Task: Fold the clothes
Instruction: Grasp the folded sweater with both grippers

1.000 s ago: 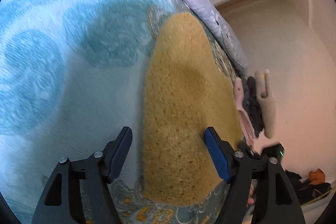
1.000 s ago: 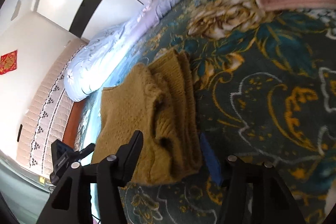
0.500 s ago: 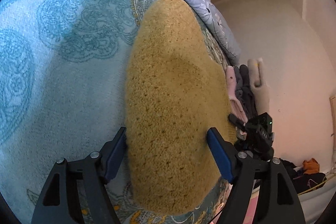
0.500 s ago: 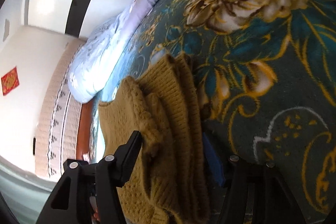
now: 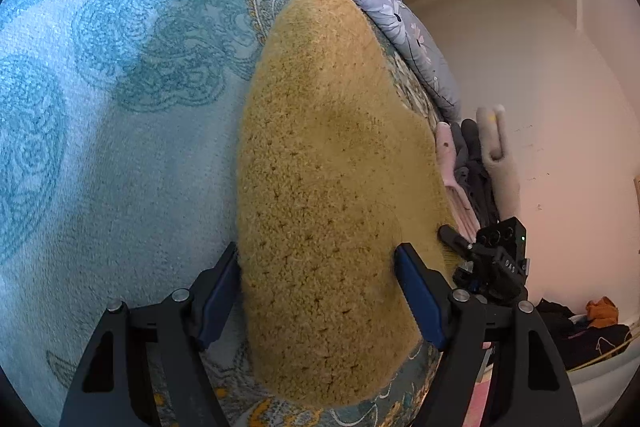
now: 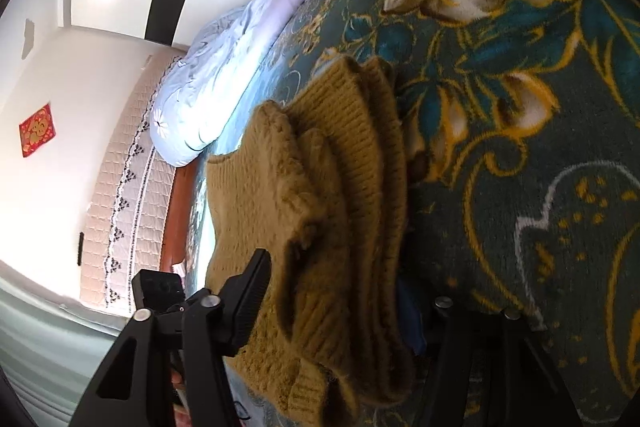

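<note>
Left hand-held gripper point(image 5: 316, 301): black angular frame, blue finger pads, silver screws.
Right hand-held gripper point(image 6: 340, 301): black frame, silver screws, blue pad partly hidden.

The left gripper point(image 5: 318, 289) is held with its jaws spread wide, one blue-padded finger point(image 5: 218, 297) set at each side. The right gripper point(image 6: 332, 301) is likewise held open, its fingers parted and pointed forward, low in view.

A mustard-yellow knitted sweater point(image 5: 332, 187) lies on a teal blanket point(image 6: 520, 131) patterned with gold-outlined cream flowers; beside the blanket, a pale lilac floral quilt point(image 6: 224, 75).
</note>
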### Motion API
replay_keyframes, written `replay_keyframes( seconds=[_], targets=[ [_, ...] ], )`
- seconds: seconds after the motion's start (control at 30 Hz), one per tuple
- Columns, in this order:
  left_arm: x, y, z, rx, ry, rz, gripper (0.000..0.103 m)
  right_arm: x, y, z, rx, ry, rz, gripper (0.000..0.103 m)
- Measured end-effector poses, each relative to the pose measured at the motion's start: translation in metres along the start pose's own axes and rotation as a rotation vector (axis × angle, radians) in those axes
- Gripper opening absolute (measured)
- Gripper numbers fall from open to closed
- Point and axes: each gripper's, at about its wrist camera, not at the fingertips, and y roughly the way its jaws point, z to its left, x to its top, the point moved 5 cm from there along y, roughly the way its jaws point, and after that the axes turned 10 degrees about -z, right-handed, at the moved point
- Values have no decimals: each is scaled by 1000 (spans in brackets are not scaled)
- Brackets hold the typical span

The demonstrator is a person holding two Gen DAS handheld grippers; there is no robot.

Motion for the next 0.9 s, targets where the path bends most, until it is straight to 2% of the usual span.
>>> replay_keyframes(
  seconds=[0.1, 0.2, 0.3, 0.4, 0.53, 0.77, 0.9],
  targets=[
    [0, -1, 0, 32, -16, -3, 71, -4, -1, -2, -13, 23, -26, 41],
    [0, -1, 0, 63, -32, -5, 64, -7, -4, -2, -11, 69, -42, 39],
    [0, -2, 0, 95, -48, -8, 55, -12, -6, 6, -45, 59, -52, 36],
    [0, -9, -3, 117, -51, -7, 46, -16, -12, 17, -42, 76, -66, 33],
    [1, -21, -17, 139, -20, -7, 42, -17, -24, 35, -42, 56, -76, 32],
    [10, -38, -69, 103, 81, -38, 40, -7, -56, 70, -42, -17, -123, 31],
    [16, -44, -112, 50, 142, -58, 40, 8, -89, 83, -51, -61, -157, 31]
  ],
)
